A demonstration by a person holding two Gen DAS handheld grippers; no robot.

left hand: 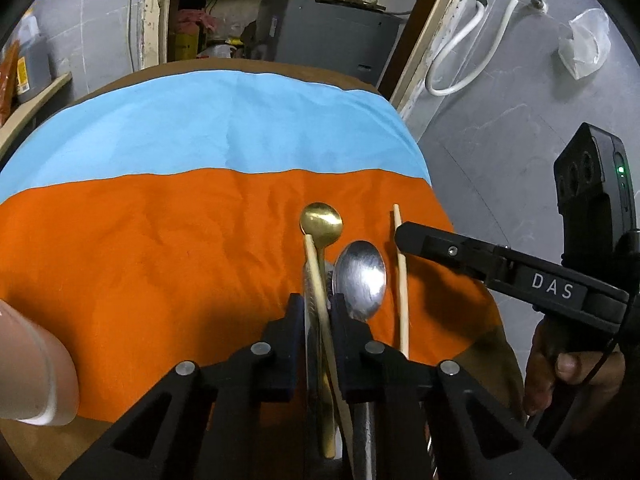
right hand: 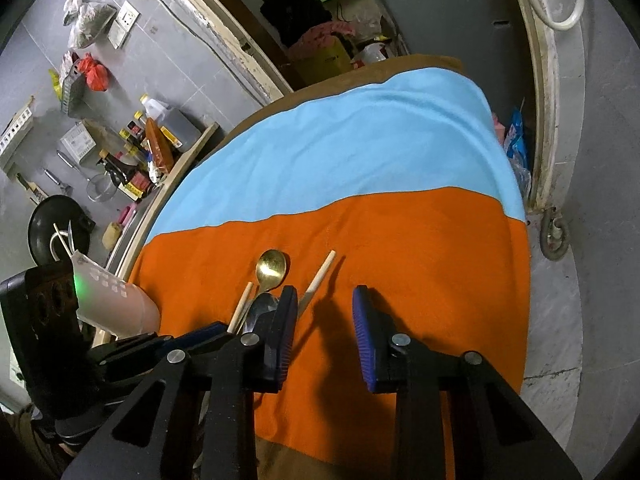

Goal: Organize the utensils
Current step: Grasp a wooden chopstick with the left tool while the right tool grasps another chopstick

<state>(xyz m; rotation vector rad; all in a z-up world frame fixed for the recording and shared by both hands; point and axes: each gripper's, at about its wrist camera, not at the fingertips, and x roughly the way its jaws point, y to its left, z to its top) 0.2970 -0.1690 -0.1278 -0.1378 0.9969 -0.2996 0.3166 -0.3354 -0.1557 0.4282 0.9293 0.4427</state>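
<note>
Chopstick [left hand: 320, 280] is clamped in the nearly closed left gripper [left hand: 316, 308]; second chopstick [right hand: 320, 276] lies beside the right gripper [right hand: 326, 320], jaws part open, nothing gripped.

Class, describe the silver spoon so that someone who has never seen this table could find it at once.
Start at the cloth, blue at the far end and orange at the near end. On the orange part lies a small cluster of utensils. The silver spoon lies between the two wooden chopsticks, nearer than the gold spoon; it alone has a grey, mirror-like bowl.
</note>
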